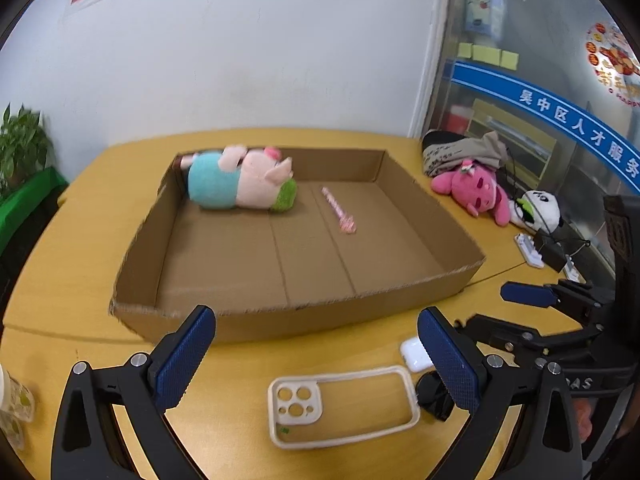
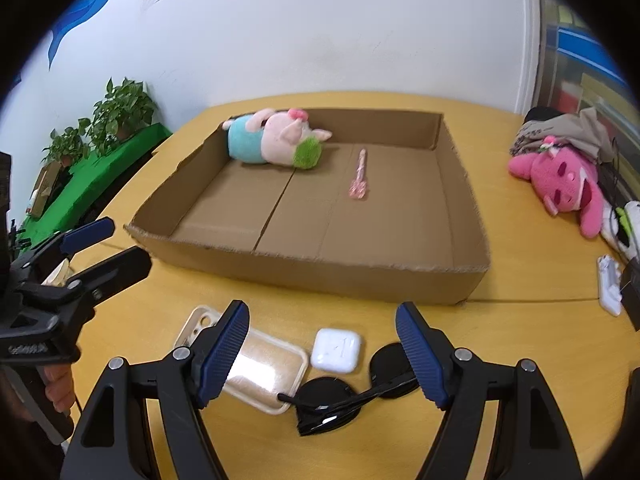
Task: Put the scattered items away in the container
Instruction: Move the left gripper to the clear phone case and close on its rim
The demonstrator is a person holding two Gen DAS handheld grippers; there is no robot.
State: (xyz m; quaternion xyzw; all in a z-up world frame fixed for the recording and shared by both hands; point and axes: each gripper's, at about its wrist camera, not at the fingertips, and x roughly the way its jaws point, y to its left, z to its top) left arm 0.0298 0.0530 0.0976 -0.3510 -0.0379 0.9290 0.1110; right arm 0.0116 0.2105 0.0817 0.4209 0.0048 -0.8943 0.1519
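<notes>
Right now I am holding both sets of jaws released and empty over the near edge of the desk, with nothing between the pads. My left gripper is hanging straight over the phone case, which is lying flat with its long axis running across the gap, from one finger towards the other, camera holes at the left end. So I am judging the left hand the nearer one for it, though I would have to roll the wrist or pinch the near rim, since the case looks too long for a span end to end. My right gripper is sitting above the white earbud case, almost centred between its fingers, with the sunglasses lying just nearer me, one lens touching the right finger's line. Beyond all three, the cardboard box is waiting, its low front wall near, already holding the plush pig and a pink pen.
</notes>
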